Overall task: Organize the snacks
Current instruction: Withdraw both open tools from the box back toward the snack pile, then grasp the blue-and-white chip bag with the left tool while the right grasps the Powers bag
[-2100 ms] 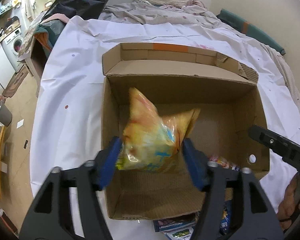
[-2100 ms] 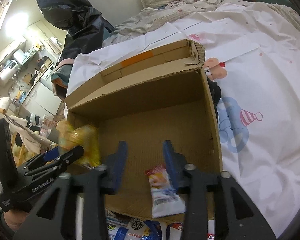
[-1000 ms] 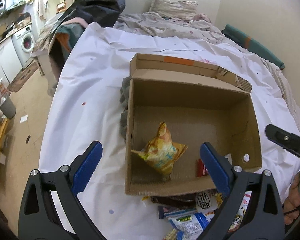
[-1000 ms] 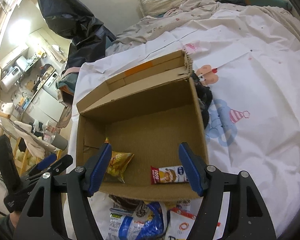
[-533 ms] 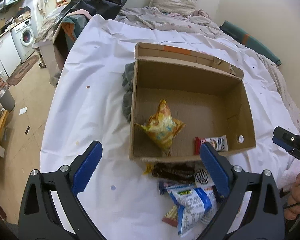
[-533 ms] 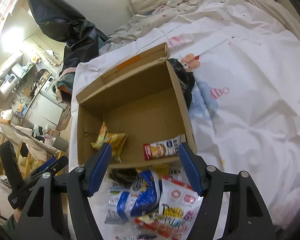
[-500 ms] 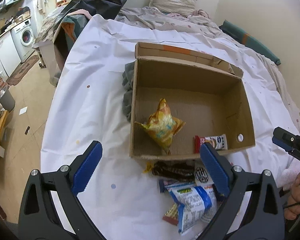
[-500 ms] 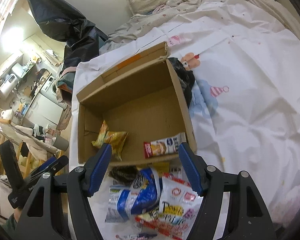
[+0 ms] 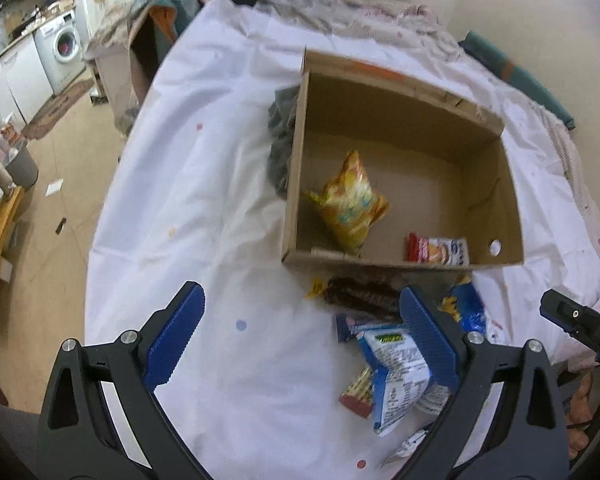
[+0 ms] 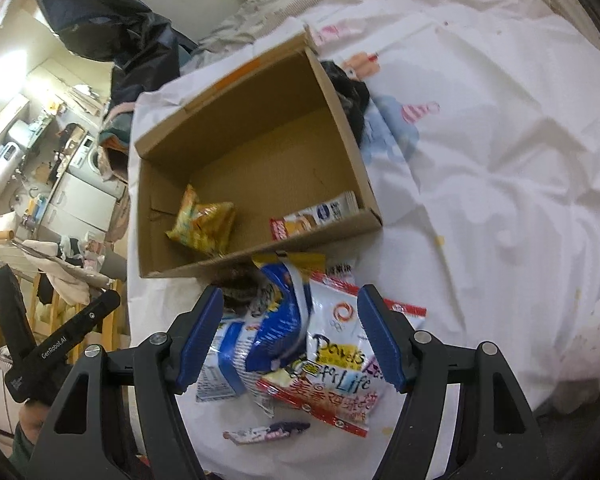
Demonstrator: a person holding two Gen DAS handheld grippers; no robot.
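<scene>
1. The white sheet [image 9: 204,184] covers the bed; its left edge drops to the floor in the left wrist view, and broad bare cloth lies left of the box and, in the right wrist view, right of it.
2. The cardboard box [image 9: 296,160] stands open-topped on the sheet, most of its floor bare.
3. A pile of snack packets [image 10: 300,332] lies on the sheet just in front of the box's near wall.
4. The left gripper [image 9: 300,340] is spread wide and holds nothing, above bare sheet with the pile at its right finger.
5. The right gripper [image 10: 292,336] is also spread wide and empty, its fingers straddling the pile.
6. The yellow chip bag [image 9: 348,204] rests inside the box near its left wall.
7. The small red-and-white bar [image 9: 436,249] lies against the near wall, apart from the bag.
8. Only the left wrist view shows a grey cloth [image 9: 280,148] against the box's left wall; only the right shows a dark one [image 10: 352,96] at its right wall.
</scene>
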